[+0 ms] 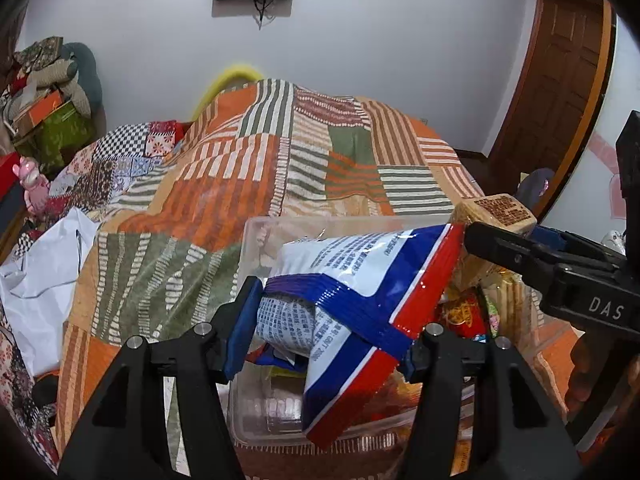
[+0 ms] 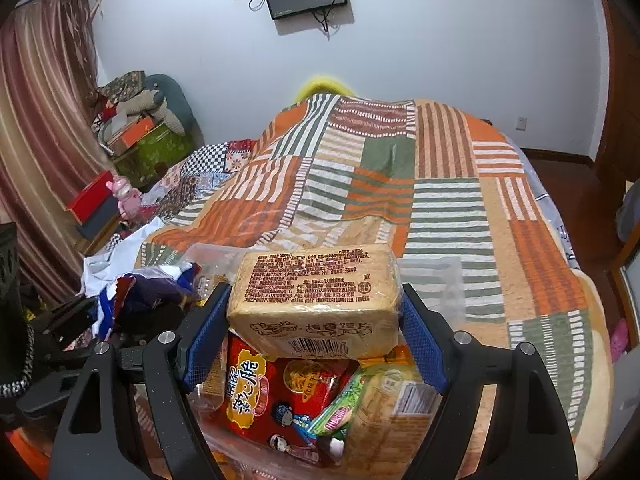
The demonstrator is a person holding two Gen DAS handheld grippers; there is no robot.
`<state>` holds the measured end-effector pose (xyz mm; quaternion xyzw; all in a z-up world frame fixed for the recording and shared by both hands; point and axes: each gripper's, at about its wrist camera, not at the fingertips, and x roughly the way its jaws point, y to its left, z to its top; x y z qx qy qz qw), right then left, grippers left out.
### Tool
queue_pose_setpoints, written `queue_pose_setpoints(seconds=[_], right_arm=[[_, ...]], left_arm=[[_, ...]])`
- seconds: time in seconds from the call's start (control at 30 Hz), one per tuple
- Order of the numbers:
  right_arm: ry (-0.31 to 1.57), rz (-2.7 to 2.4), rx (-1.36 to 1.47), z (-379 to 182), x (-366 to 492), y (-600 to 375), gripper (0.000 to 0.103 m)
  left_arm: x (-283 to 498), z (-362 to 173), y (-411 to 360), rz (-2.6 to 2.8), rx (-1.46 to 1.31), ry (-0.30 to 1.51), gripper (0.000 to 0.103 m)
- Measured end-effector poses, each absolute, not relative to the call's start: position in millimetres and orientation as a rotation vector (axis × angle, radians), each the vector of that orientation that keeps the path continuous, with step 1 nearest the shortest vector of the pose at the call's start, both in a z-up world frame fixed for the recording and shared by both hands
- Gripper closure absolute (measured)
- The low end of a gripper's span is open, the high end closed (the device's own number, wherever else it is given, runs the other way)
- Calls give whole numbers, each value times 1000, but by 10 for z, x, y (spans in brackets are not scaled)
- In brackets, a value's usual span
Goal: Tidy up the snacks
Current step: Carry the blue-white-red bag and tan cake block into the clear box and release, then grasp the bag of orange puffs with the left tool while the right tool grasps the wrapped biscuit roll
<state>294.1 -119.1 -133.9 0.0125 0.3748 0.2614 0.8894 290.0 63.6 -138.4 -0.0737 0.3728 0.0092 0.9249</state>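
Evidently both grippers hover level: left gripper (image 1: 320,328) clamps the chip bag (image 1: 352,292), right gripper (image 2: 314,336) the bread pack (image 2: 316,296).

Matte black plastic on the left claw (image 1: 320,332), with blue ribbed pads and round silver screws on the knuckles. Same black frame, blue mesh-textured pads and silver screws on the right claw (image 2: 314,340); white letters "DAS" on its side.
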Motion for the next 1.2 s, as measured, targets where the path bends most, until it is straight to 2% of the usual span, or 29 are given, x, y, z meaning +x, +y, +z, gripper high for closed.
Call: queue_pose_setpoints(seconds=[0.07,0.13,0.53,0.83,1.2], right_arm=[[797,553,11,-1370,2968,-1160,24],[801,558,-13,-1382,2953,-1118,23],[793,580,2,-1229,2802,-1200,22],[739,597,-27,-1065,2450,-1266,18],[706,617,-96,-1070,1934,-1337,13]], left_arm=[[2906,-1408,657,22,-165,781,42],[2919,-1431,702,17,-201,808,30],[2698,-1290,671,1,-202,785,21],[2343,-1045,605,6,-166,740,20],[1841,-1004,586,12,-135,745,20]])
